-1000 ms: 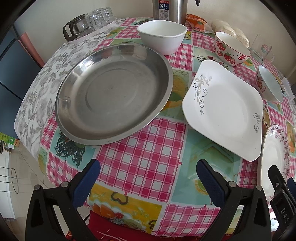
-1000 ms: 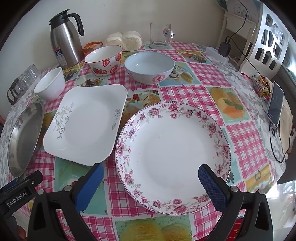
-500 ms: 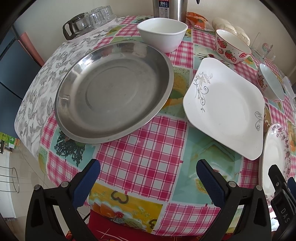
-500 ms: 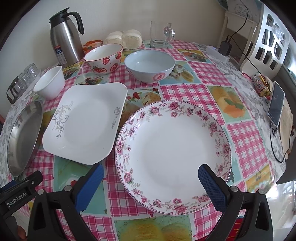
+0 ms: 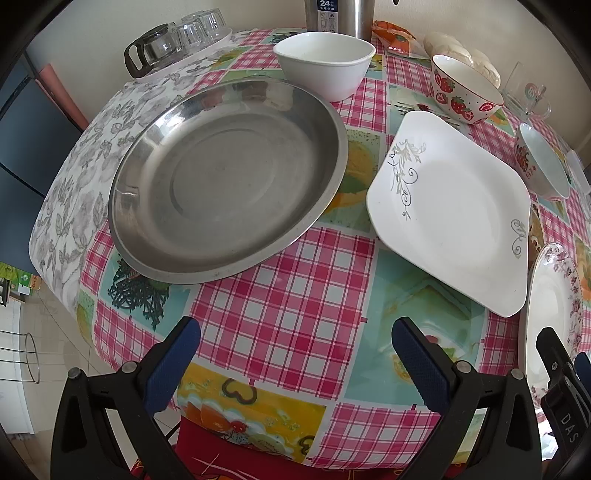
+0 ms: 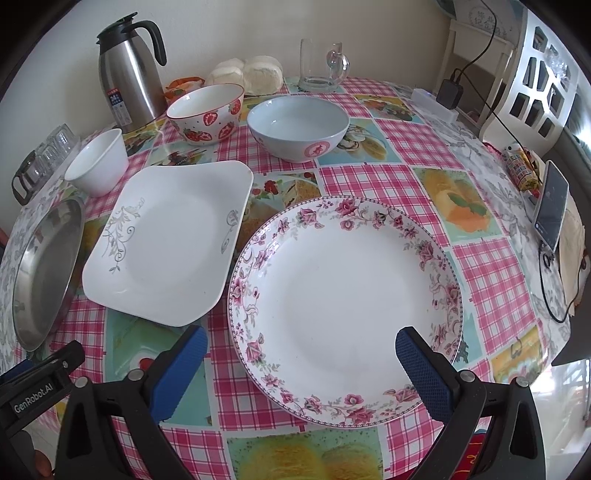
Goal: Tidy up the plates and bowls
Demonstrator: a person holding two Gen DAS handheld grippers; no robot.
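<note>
1. Your biggest piece is the steel pan (image 5: 229, 177), at the table's left side, with its near-left rim close to the tablecloth (image 5: 280, 317) edge. Nudge it outward and it could slide off.
2. The floral plate (image 6: 345, 306) lies flat right ahead of your right gripper (image 6: 299, 363). Its jaws stand wide apart and hold nothing, the right finger over the near rim. A flat plate gives little lip, so a shallow bite would likely slip on the glaze.
3. The square plate (image 6: 166, 243) sits just beside the floral plate, corner nearly touching it. Drag either one and you may chip or shove the other.
4. The blue bowl (image 6: 297, 125), strawberry bowl (image 6: 205, 112) and small white bowl (image 6: 98, 160) stand in a row behind the plates. Reaching over could clip a rim and tip one.
5. Your left gripper (image 5: 295, 356) hovers over the near table edge, jaws apart and empty, between the steel pan and the square plate.
6. The glasses (image 5: 184, 35) and flask (image 6: 127, 74) at the back are fragile bystanders. Keep your swings low.
7. Readable writing: "24" on the flask label, "GenRobot.AI" and "DAS" on the gripper bodies. The blue bowl's red seal is too small to read.
</note>
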